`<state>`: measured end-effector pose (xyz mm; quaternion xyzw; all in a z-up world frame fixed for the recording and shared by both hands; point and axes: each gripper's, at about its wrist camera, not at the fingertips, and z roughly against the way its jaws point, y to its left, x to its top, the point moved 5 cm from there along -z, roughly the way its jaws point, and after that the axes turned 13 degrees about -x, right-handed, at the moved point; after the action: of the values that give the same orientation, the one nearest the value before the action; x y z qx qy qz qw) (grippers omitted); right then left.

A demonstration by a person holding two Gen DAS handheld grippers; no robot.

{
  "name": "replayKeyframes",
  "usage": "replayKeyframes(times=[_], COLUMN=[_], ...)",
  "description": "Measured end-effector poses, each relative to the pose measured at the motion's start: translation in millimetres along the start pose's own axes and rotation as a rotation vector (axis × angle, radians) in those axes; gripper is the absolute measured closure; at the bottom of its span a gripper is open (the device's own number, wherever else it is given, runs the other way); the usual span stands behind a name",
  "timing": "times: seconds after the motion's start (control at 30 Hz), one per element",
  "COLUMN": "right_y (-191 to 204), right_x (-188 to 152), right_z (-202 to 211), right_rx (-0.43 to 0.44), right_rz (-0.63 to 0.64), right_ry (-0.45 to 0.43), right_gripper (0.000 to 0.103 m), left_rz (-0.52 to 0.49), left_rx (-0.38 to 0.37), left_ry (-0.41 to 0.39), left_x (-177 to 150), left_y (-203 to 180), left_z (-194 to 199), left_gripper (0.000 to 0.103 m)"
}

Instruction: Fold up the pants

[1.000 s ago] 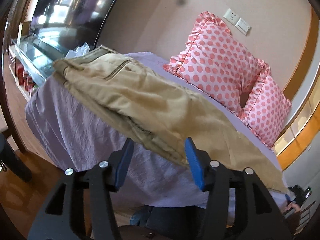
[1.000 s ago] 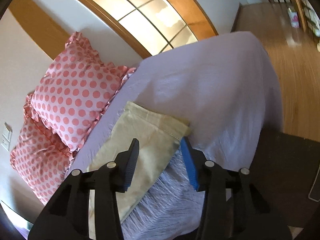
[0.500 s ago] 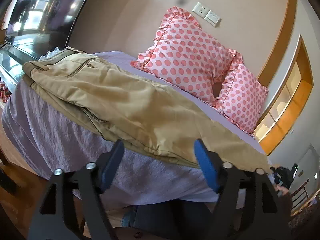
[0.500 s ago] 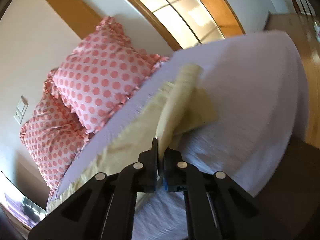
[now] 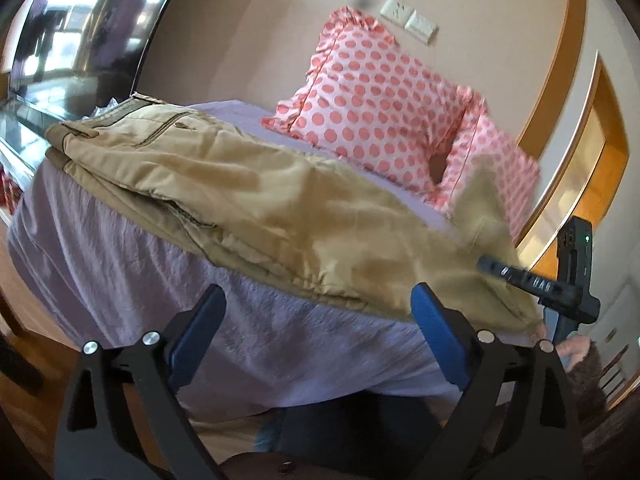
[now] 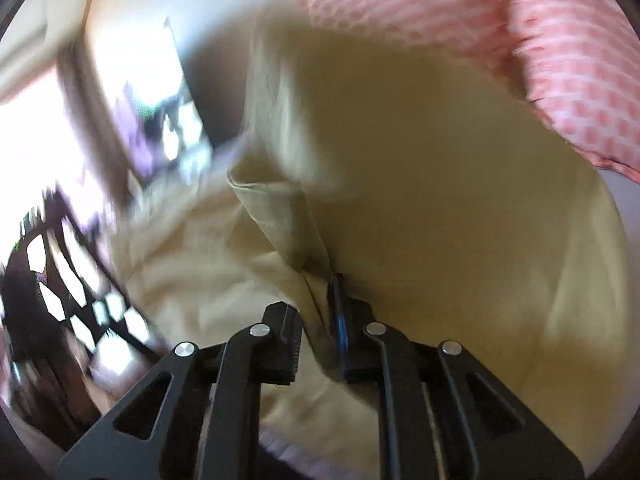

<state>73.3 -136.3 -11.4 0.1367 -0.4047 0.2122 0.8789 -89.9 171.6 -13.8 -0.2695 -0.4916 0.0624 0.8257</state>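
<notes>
Khaki pants (image 5: 224, 184) lay lengthwise along the bed's (image 5: 120, 264) near edge, hem pinched and lifted by the right gripper (image 6: 318, 320), while the left gripper (image 5: 316, 320) gaped empty before mid-leg.

Bright daylight, fisheye-bent edges; the right wrist view smears with motion blur (left mostly sharp).

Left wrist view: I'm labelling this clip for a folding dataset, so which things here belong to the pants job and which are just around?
Part of the job:
- khaki pants
- right gripper, shut on the pants' leg end
- left gripper, open
- bed

Just around:
- polka-dot pillows
- wall sockets
</notes>
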Motion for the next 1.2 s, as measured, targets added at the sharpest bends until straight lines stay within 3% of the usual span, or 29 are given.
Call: replayKeyframes(times=[0.07, 0.13, 0.27, 0.43, 0.8, 0.93, 1.0, 1.2], right_y=[5.7, -0.5, -21.4, -41.7, -38.8, -41.5, -42.1, -43.6], right_x=[-7.9, -8.4, -6.5, -8.0, -12.1, -13.2, -13.7, -16.5], right_z=[-0.1, 7.2, 19.8, 23.8, 14.0, 13.6, 12.7, 13.6], right_rx=[0.02, 0.041, 0.047, 0.05, 0.066, 0.067, 0.07, 0.085], right_rz=[-0.003, -0.052, -0.133, -0.203, -0.224, -0.234, -0.241, -0.251], right_ry=[0.002, -0.017, -0.047, -0.055, -0.04, -0.042, -0.042, -0.051], right_gripper=[0.058, 0.044, 0.028, 0.026, 0.024, 0.024, 0.024, 0.024], left_rz=[-0.025, -0.02, 0.108, 0.27, 0.267, 0.255, 0.253, 0.424], left_rx=[0.022, 0.043, 0.082, 0.123, 0.152, 0.105, 0.138, 0.192], left_ry=[0.027, 0.026, -0.037, -0.092, -0.03, -0.09, -0.109, -0.222], left_x=[-1.9, 0.6, 16.6, 35.9, 54.8, 68.7, 76.6, 92.4], left_y=[1.8, 7.8, 40.1, 79.8, 75.4, 68.8, 74.1, 131.5], left_z=[-3.9, -4.8, 1.5, 10.6, -11.3, -3.6, -3.5, 15.1], left_gripper=[0.009, 0.009, 0.009, 0.01, 0.011, 0.013, 0.013, 0.025])
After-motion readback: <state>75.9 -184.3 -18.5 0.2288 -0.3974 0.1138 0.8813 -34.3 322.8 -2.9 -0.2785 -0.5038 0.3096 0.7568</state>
